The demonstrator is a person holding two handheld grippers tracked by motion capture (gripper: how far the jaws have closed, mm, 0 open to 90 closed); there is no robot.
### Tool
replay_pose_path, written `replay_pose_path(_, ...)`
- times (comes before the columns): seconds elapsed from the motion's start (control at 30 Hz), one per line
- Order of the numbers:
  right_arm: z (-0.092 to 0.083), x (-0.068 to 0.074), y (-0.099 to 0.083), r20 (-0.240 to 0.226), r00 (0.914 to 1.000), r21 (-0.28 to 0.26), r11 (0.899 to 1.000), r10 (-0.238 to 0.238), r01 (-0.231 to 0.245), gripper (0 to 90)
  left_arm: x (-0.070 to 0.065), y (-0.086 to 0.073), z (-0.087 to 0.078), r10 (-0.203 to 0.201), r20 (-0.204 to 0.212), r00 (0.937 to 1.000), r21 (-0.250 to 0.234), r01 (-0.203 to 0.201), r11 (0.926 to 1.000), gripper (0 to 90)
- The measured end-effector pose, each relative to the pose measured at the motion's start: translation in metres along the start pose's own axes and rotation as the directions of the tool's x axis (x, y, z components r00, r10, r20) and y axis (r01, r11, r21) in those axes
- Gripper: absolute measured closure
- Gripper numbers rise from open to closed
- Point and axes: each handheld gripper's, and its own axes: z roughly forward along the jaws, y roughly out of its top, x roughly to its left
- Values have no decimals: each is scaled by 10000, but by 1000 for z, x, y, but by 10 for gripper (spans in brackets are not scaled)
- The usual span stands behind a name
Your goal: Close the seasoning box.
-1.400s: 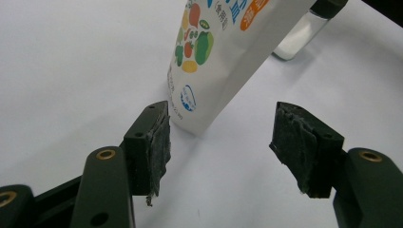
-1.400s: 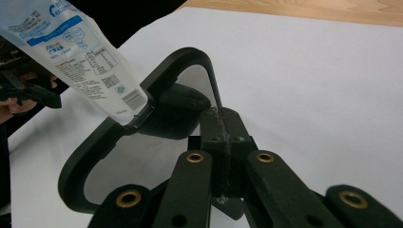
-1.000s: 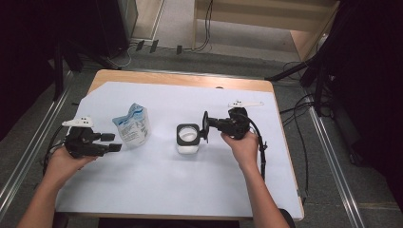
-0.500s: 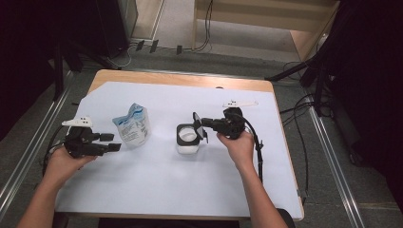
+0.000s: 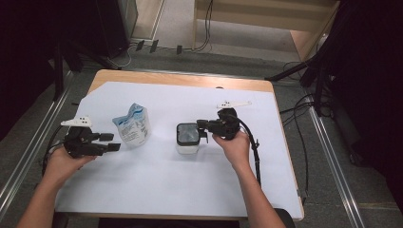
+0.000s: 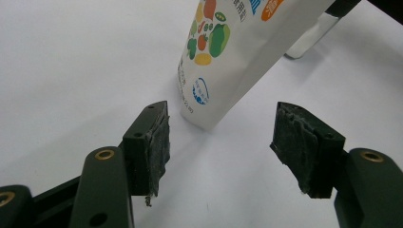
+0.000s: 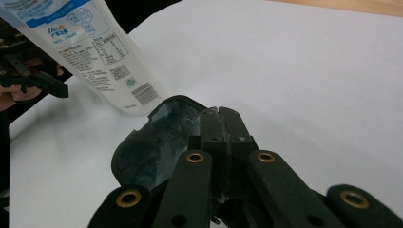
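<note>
A white and blue printed pouch stands upright on the white table sheet. My left gripper rests just left of it, jaws open and pointing at it. In the left gripper view the pouch stands a little beyond the open pads, with nothing between them. My right gripper is shut on the edge of a black-rimmed lid, which lies flat on top of a clear container. In the right gripper view the lid sits left of and below the closed jaws of my right gripper, with the pouch beyond.
The sheet covers a wooden table whose bare far edge shows. Cables trail from the right gripper toward the table's right side. The floor with metal rails and dark equipment surrounds the table.
The lid was held upright beside the container; now it lies flat on top of it, with the right gripper shifted slightly left. The left gripper and pouch stayed put.
</note>
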Motion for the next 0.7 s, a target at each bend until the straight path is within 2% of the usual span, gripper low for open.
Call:
replay_pose_path(0.17,-6,-1,0,210,9996,-280,9994,-180,186,739,0,0,0,50,56,10000,30,-50,10000,376)
replay_pose_path(0.33,-16,-7,-1,633,9978,-630,9977,-209,249,644,1,0,0,-4,34,10000,65,4,10000,374)
replay_pose_path(0.57,-32,-18,-7,1265,9918,-1008,9945,-152,281,591,2,1,1,43,-69,10000,83,-42,10000,374)
replay_pose_path(0.7,-39,-23,-10,1534,9881,-988,9948,-79,233,584,4,1,2,65,-149,9999,168,-62,9998,374)
